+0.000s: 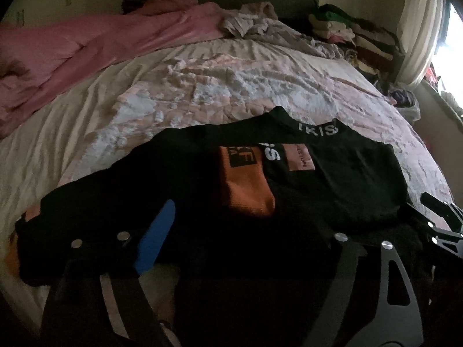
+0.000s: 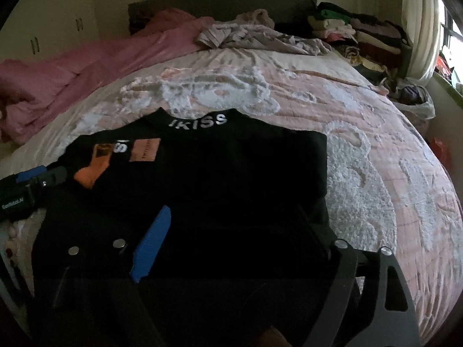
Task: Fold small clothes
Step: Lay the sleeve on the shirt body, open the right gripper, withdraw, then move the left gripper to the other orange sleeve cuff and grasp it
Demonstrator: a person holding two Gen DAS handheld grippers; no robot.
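Note:
A small black top (image 1: 341,173) with white "IKISS" lettering on the collar and orange patches (image 1: 246,185) lies on the bed, partly folded; it also shows in the right wrist view (image 2: 225,173). My left gripper (image 1: 246,231) hovers open over its near hem, with the blue finger pad (image 1: 157,243) on the left. My right gripper (image 2: 243,231) is open over the top's lower half, its blue pad (image 2: 153,243) on the left. The left gripper also shows at the left edge of the right wrist view (image 2: 40,177). The right gripper's tip shows at the right edge of the left wrist view (image 1: 439,211).
The bed has a pink-and-white textured quilt (image 2: 376,156). A pink blanket (image 1: 86,49) lies bunched at the far left. Crumpled lilac cloth (image 2: 254,36) is near the headboard. A pile of clothes (image 2: 361,34) sits far right by the curtain.

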